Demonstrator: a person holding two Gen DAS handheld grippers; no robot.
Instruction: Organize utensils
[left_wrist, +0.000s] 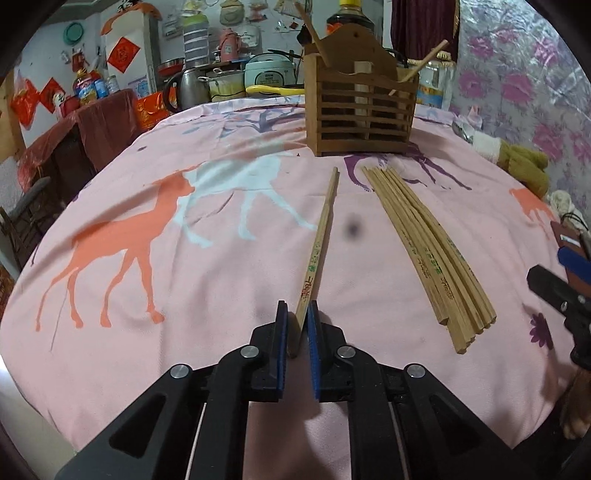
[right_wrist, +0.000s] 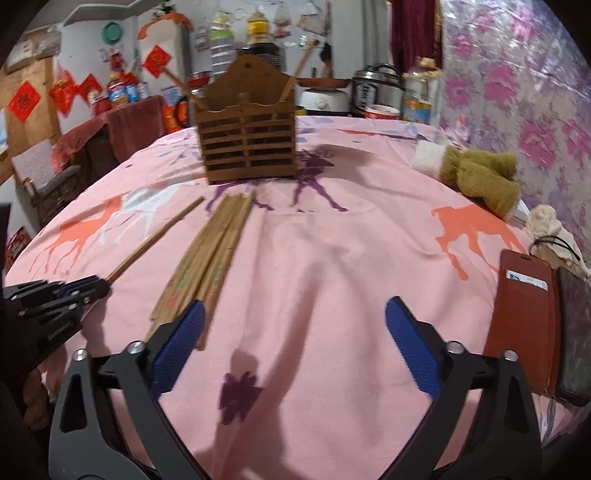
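A wooden slatted utensil holder (left_wrist: 362, 110) stands at the far side of the pink tablecloth, with two chopsticks leaning in it; it also shows in the right wrist view (right_wrist: 248, 144). My left gripper (left_wrist: 297, 314) is shut on the near end of a single chopstick (left_wrist: 321, 236), which lies on the cloth and points toward the holder. A bundle of several chopsticks (left_wrist: 428, 251) lies to its right, also in the right wrist view (right_wrist: 207, 258). My right gripper (right_wrist: 295, 314) is open and empty, its left finger beside the bundle's near end.
A brown wallet and a phone (right_wrist: 528, 325) lie at the right table edge. A brown and white cloth (right_wrist: 476, 173) lies at the far right. Kitchen pots, cookers and bottles (left_wrist: 236, 77) crowd behind the table. The left gripper shows in the right wrist view (right_wrist: 62, 295).
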